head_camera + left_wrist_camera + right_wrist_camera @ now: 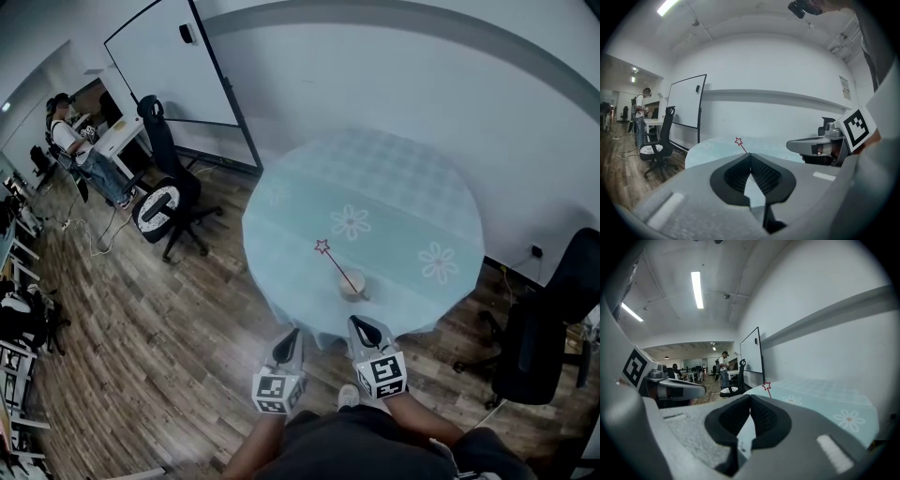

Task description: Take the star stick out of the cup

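- Far to the left, a person (70, 141) stands well away from the tabletop (394, 178).
- A black chair (169, 192) on wheels stands on the wood floor (141, 328), near a whiteboard (173, 61).
- The left gripper (288, 349) is held low over the floor, just short of the near edge of the tabletop.
- Its fingers (736, 176) are closed. The tips touch and nothing is between them.
- The tabletop is round. It has a light blue cloth with white flowers (351, 222) on it.
- The star stick (336, 262) stands in the cup (353, 287). It leans to the left, and its red star is at the top end.
- In the left gripper view, the star shows just above the closed tips, farther off.
- The cup sits near the near edge of the tabletop, a bit past the two grippers. No gripper touches the cup or the stick.
- The right gripper (364, 330) is at the near edge of the tabletop, near the cup but apart from it.
- Its fingers (729, 420) are closed too, tips together, with nothing held.
- The two grippers are side by side and apart from each other.
- Far to the right, a second chair (553, 319) stands on the floor beside the tabletop.
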A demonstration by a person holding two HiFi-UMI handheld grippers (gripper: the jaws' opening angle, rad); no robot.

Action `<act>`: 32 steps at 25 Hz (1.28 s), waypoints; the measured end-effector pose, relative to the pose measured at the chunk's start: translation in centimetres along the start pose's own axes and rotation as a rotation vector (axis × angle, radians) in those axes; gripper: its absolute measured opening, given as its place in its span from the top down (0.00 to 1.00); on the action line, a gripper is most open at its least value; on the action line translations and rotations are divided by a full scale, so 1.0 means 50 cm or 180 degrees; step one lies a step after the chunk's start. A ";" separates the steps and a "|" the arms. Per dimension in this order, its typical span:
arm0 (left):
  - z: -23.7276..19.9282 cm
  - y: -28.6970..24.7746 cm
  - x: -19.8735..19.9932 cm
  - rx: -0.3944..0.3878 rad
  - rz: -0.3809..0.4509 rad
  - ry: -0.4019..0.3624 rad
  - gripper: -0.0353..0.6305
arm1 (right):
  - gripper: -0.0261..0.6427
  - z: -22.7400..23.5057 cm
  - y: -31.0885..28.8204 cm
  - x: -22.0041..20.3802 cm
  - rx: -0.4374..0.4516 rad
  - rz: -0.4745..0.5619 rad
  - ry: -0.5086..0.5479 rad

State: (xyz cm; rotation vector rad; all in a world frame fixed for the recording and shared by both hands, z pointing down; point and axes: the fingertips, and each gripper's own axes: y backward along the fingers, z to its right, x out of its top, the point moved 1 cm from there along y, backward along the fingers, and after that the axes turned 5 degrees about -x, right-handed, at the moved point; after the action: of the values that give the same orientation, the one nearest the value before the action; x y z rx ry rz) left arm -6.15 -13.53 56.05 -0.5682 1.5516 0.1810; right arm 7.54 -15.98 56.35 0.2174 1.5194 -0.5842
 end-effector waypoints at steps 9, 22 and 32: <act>-0.020 -0.036 0.007 -0.0034 -0.0026 -0.0026 0.94 | 0.95 0.004 -0.031 0.024 0.0033 0.0070 0.0017; -0.126 -0.146 0.029 -0.0378 0.0003 -0.0018 0.94 | 0.95 0.025 -0.171 0.037 -0.0289 -0.0079 0.0041; -0.214 -0.218 0.046 -0.0674 0.0070 0.0025 0.94 | 0.96 0.019 -0.263 0.016 -0.0551 -0.0261 -0.0053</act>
State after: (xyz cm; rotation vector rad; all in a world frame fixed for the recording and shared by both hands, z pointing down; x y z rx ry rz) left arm -10.61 -28.27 57.17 -0.7187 1.5569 0.3632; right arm 1.92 -27.72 58.52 0.0173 1.5590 -0.5146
